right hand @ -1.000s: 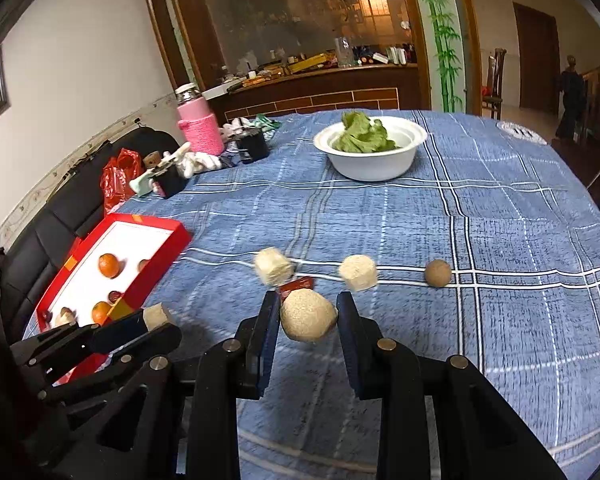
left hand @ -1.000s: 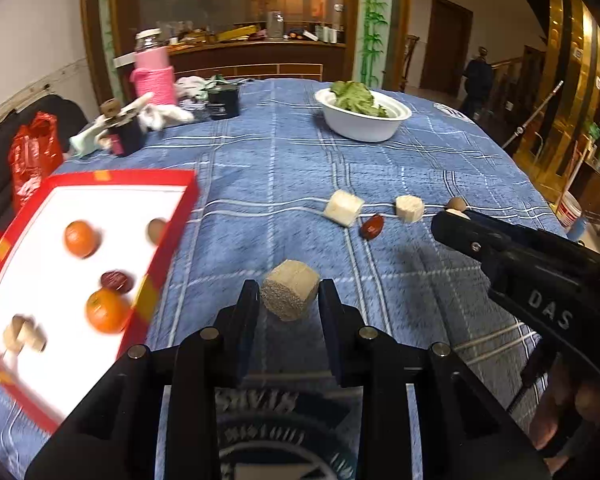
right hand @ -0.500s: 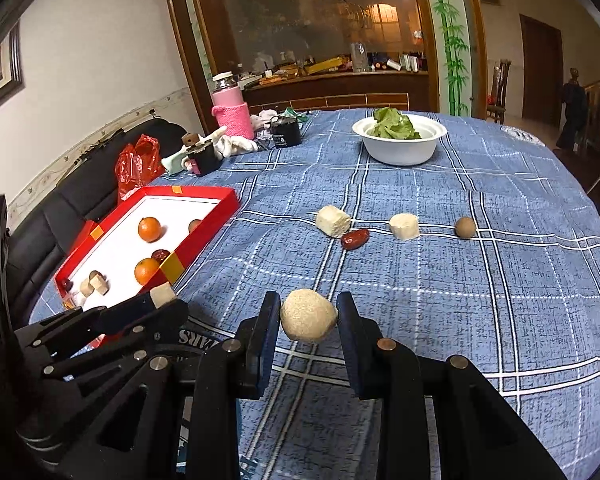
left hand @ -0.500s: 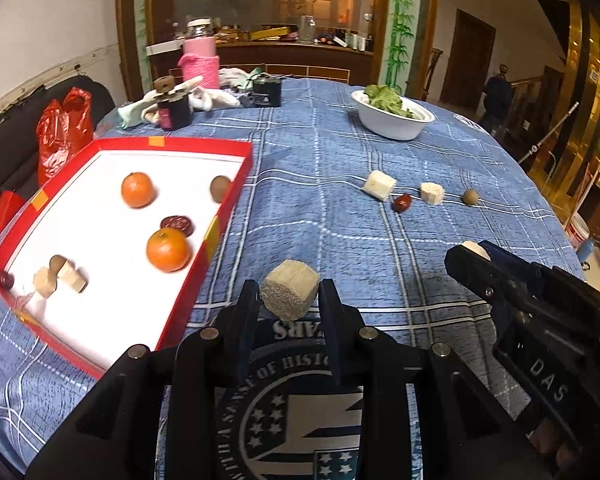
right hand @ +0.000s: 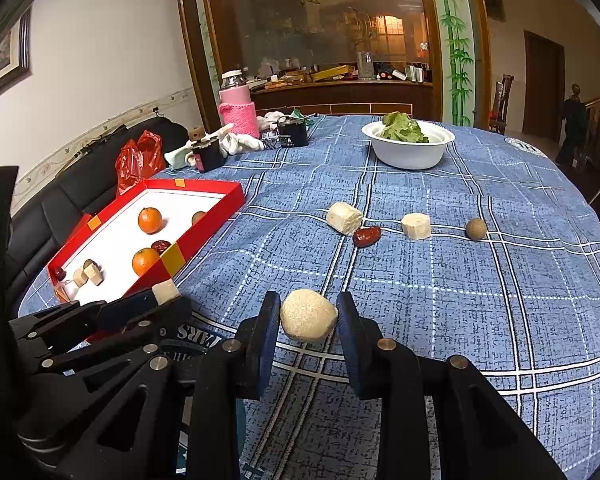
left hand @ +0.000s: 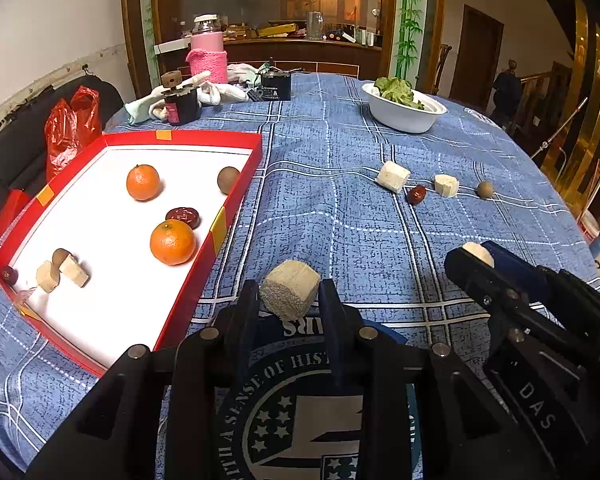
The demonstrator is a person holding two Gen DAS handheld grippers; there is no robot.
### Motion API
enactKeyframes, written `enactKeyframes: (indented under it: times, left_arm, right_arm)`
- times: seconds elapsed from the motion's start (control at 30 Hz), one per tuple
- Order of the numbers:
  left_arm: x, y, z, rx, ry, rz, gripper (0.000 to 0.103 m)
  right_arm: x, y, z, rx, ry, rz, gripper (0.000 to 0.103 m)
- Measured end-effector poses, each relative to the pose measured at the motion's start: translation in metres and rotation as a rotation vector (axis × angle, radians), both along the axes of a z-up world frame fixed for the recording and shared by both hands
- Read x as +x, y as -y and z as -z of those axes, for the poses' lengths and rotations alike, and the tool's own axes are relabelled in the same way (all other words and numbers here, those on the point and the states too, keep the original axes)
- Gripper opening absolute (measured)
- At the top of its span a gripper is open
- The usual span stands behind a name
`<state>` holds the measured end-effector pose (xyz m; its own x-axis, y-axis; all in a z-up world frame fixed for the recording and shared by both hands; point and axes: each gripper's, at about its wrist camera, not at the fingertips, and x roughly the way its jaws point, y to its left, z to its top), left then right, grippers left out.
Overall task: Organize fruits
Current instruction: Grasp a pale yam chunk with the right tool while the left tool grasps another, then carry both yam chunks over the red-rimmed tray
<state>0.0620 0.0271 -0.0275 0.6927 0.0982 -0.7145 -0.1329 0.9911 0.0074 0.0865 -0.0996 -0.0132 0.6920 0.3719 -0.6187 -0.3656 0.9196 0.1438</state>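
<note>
Fruit chunk (left hand: 290, 289) face, left view only.

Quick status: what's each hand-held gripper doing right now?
Left hand-held gripper: shut on a beige, cut-faced fibrous chunk.
Right hand-held gripper: shut on a rounded beige fibrous chunk.

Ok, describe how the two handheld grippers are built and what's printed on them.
Both are matte black plastic frames with cut-out struts and round silver bolts at the joints. The left gripper ends in two flat, narrow fingers with dark blue pads; the right gripper looks the same. Seen from the left wrist camera, the right one carries white "DAS" lettering on its side. No cables or sleeves show.
</note>
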Motion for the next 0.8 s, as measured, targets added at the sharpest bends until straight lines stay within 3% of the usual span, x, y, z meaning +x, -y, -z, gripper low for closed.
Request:
enactKeyframes:
  times: [0.33, 0.8]
  left_arm:
    - [-0.0018, 0.0013, -0.0006, 0.037, 0.005, -0.023, 0.028]
    - [-0.0047, -0.0026, -0.0025, 0.016, 0.022, -0.037, 0.028]
  right_arm:
    - [-0.0019, 0.0029, -0.0014, 0.012, 0.010, 0.002, 0.030]
    - [0.0014, 0.0047, 0.0006, 0.014, -0.011, 0.015, 0.030]
